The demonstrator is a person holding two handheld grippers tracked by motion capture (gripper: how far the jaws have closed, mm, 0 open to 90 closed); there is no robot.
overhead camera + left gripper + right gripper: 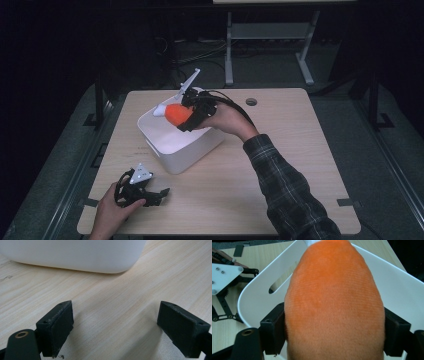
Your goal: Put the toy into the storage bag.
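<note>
The right tongs (186,120) are clamped on an orange plush toy (177,114). One black pad presses on each side of its fat middle, as the right gripper view shows. The toy (334,302) hangs over the open top of a white bin (172,145), near the bin's far side. A small white tip (159,110) sticks out of the toy's end that points away from the hand.

The toy looks soft and fuzzy, and probably very light. It will squash a bit when squeezed, so it should not slip out easily. It will not break if it drops. The fat middle is a good spot to hold, because the pads can sink in there. The white tip looks too thin to hold well.

The bin looks like smooth, hard plastic, with a long slot (283,281) in its wall for a handle. It sits on the tabletop (300,150).

The left tongs (159,194) rest on the tabletop on the near side of the bin, apart from it. Their jaws stand wide apart with nothing between them, just bare wood in the left gripper view. The bin's wall (75,255) is just ahead of them.
</note>
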